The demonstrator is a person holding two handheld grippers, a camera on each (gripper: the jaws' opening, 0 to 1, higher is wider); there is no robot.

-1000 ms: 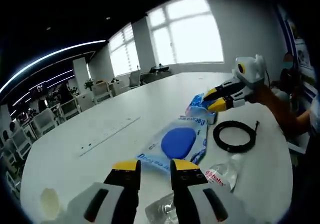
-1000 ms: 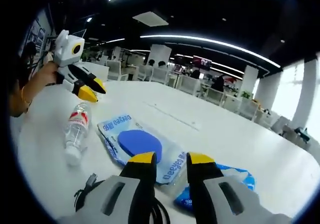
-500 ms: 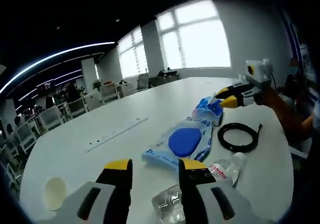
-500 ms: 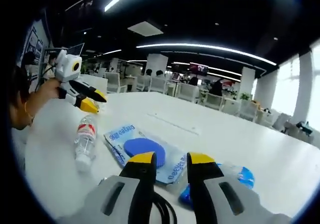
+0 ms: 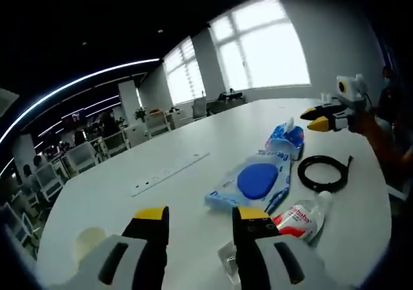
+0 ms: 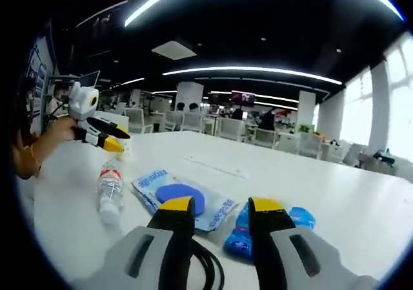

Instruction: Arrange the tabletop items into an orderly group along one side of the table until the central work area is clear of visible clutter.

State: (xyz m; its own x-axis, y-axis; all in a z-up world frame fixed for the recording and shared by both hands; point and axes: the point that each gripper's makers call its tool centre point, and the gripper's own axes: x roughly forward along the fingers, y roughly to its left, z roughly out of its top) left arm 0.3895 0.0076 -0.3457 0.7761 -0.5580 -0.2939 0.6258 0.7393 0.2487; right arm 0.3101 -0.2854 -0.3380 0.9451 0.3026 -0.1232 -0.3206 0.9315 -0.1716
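Little of the tidying looked done. Both grippers, left (image 5: 199,214) and right (image 6: 221,206), hovered with fingers apart and empty. Ahead of the left fingers lay the clear packet with a blue disc (image 5: 253,182), beyond it a blue wipes pack (image 5: 286,141), to their right a black cable coil (image 5: 324,173) and a water bottle (image 5: 303,215), all loosely clustered on the white counter (image 5: 116,199). Something clear by the left fingers was cut off, unidentifiable.

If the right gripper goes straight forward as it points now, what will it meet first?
Probably the packet with the blue disc, which lies on the table just beyond the right gripper; the blue pack is by its right jaw. Depth is unclear.
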